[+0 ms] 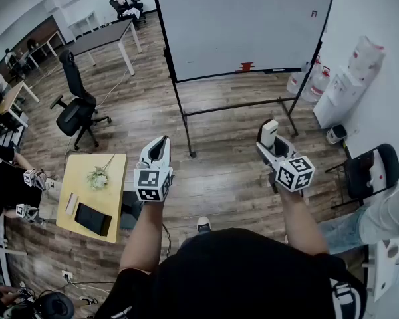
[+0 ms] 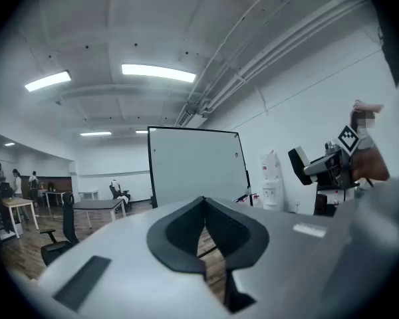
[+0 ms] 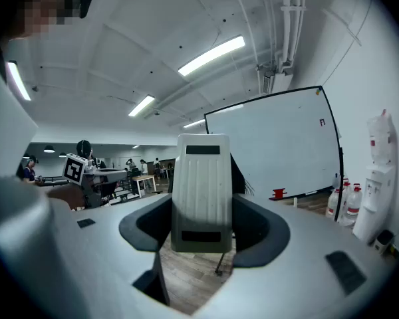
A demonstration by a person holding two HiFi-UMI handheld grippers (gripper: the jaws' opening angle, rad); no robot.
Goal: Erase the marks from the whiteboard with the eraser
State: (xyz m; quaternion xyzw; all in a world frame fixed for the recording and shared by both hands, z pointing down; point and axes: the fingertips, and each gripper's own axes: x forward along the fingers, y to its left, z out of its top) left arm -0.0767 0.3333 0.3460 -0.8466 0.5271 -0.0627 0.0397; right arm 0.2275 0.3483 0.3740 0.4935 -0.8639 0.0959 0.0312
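Far left, head view: a low yellow table (image 1: 116,198) carries a flower sprig (image 1: 98,176) and a dark tablet (image 1: 93,218). Behind it stands a black office chair (image 1: 75,110), with a grey desk (image 1: 105,37) further back.

Left gripper (image 1: 159,145): held out ahead of the person and aimed towards the board. Its own view shows the dark pads pressed together along one seam with nothing between them, so it is clenched and empty.

Centre: the whiteboard (image 1: 243,25) stands on a black frame on the wood floor (image 1: 226,178). The surface is almost all clean. There is one small red mark (image 1: 313,13) near the upper right corner. A small red object (image 1: 246,66) sits on the tray at the bottom edge.

Right gripper (image 1: 270,137): held about level with the left one. It grasps the eraser (image 1: 269,131), a pale ribbed block standing upright between the jaws and reaching past their tips. The eraser is well apart from the board.

Far right: a water dispenser (image 1: 342,92) stands against the white wall with water bottles (image 1: 304,84) just beside it. A black chair (image 1: 371,171) is nearer the person.
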